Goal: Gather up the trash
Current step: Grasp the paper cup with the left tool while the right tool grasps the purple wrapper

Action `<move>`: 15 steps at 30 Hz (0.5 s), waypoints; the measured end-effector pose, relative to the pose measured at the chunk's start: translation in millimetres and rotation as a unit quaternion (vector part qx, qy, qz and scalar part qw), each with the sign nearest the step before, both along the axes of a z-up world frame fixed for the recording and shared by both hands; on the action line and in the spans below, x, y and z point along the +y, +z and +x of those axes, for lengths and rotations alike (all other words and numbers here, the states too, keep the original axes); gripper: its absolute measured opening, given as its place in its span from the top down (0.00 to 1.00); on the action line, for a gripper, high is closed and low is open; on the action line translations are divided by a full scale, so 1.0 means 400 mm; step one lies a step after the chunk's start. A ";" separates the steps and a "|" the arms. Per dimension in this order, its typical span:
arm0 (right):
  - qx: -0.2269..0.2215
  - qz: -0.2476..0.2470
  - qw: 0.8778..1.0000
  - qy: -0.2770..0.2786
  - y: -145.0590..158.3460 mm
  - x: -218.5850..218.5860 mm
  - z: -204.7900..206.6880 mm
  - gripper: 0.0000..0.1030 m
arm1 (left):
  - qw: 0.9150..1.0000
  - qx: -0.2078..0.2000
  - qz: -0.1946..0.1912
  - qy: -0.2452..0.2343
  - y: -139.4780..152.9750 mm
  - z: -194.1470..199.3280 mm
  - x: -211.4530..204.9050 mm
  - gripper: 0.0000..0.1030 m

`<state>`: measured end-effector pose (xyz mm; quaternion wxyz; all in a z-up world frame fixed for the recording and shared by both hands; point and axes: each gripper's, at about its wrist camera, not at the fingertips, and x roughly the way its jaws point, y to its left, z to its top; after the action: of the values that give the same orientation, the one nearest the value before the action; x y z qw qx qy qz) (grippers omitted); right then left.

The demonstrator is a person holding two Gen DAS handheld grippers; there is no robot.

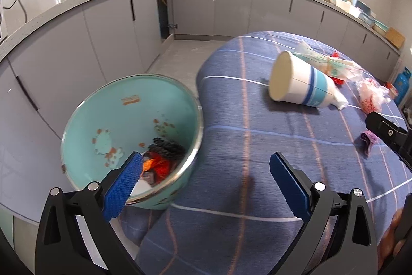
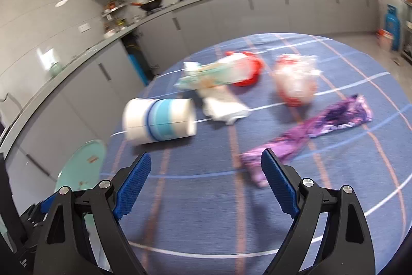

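Down beside the surface (image 1: 231, 146), at its left edge, my teal bin (image 1: 128, 120) already holds a few scraps, dark and orange, so collecting is begun. Most trash is left on the cloth: a paper cup (image 2: 159, 120) on its side, white wrappers (image 2: 224, 105), a red-and-clear bag (image 2: 296, 79) and a purple wrapper (image 2: 322, 125). My left hand-held gripper (image 1: 206, 172) and right hand-held gripper (image 2: 206, 172) gape wide, both empty. Only the left view looks into the bin; the right shows the purple wrapper whole.

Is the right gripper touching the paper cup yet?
Apart. The right wrist view shows bare tablecloth between the open right gripper and the tipped paper cup; nothing sits between its pads.
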<state>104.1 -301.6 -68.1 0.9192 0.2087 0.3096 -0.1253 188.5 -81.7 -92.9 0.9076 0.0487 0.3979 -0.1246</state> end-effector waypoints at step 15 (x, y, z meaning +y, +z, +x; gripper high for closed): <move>0.071 0.051 0.989 -0.120 -0.066 -0.219 0.018 0.29 | 0.999 -0.027 -0.003 -0.042 0.041 0.036 -0.121 0.13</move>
<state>111.2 -389.2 -94.6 0.8615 0.2812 0.3527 -0.2333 202.8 -130.1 -76.7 0.9121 0.0664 0.3703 -0.1628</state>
